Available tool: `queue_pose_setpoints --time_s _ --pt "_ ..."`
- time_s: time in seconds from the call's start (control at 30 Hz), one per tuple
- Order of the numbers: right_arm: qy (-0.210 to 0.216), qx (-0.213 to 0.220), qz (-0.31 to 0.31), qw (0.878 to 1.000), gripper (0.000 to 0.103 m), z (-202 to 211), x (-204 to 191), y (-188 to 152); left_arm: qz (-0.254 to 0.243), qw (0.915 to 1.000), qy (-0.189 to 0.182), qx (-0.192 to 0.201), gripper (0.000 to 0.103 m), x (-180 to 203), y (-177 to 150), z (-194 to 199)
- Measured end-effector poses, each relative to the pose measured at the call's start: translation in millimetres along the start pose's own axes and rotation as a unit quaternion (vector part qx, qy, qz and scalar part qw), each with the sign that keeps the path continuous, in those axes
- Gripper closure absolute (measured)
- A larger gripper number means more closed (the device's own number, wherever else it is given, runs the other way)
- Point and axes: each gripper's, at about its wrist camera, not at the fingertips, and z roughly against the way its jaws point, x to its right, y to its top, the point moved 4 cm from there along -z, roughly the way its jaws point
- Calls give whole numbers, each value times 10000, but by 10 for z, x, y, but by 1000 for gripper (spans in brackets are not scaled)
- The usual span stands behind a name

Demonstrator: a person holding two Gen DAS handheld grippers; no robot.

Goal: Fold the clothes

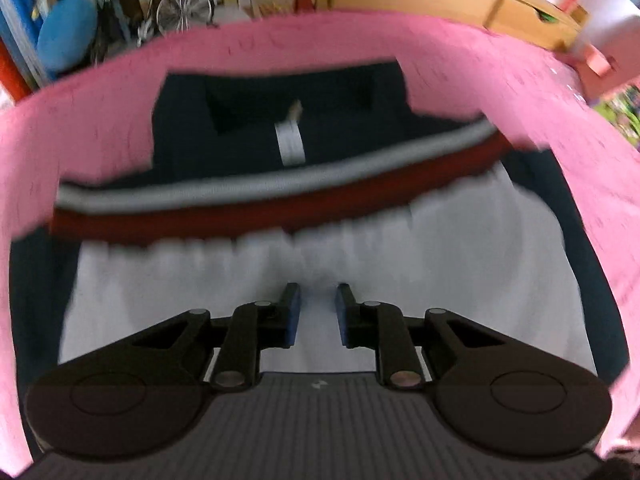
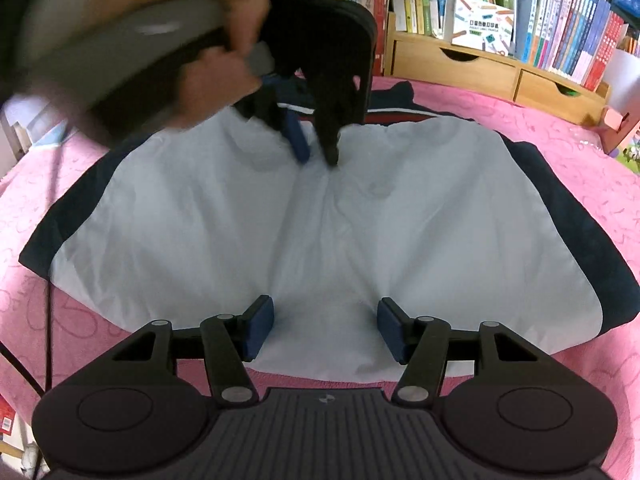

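Observation:
A navy jacket with a white lining panel (image 2: 320, 220) lies spread on the pink tablecloth (image 2: 560, 152). In the left wrist view the white panel (image 1: 400, 272), a red and grey stripe band (image 1: 280, 196) and the navy part with a white tag (image 1: 290, 142) show. My left gripper (image 1: 317, 312) hovers over the white panel with jaws narrowly apart; it also shows in the right wrist view (image 2: 318, 152), tips down on the panel's far middle. My right gripper (image 2: 326, 328) is open and empty above the panel's near edge.
A wooden drawer unit (image 2: 480, 68) with rows of books stands along the table's far edge. A pink box (image 2: 616, 128) sits at the far right. A small bicycle model (image 1: 176, 4) and a blue cushion (image 1: 68, 36) stand beyond the table.

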Motion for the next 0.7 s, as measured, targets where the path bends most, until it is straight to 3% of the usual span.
queue_pose_setpoints --time_s 0.2,0.27,0.33,0.37,0.5,0.53,0.7 --pt "73 -42 4 10000 43 23 -14 -7 439 9980 -213 -412 81 -154 227 -42" --pt "118 -72 25 9999 41 18 -9 -4 263 9988 -135 -387 66 -139 154 71" --pt "141 -76 42 9999 40 14 -5 -11 61 9995 38 -296 32 -140 25 233" --pt "148 -77 47 9998 39 12 -5 -12 -41 9996 111 -247 29 -126 -65 291" --pt "157 -75 65 9998 37 -10 -8 -6 -314 9984 372 -272 28 -60 -317 234" --pt "159 -66 71 9998 37 -2 -12 -13 -350 9979 479 -264 23 -58 -319 160" --pt "179 -50 114 9998 36 23 -15 -43 -105 9983 562 131 21 -126 39 -12"
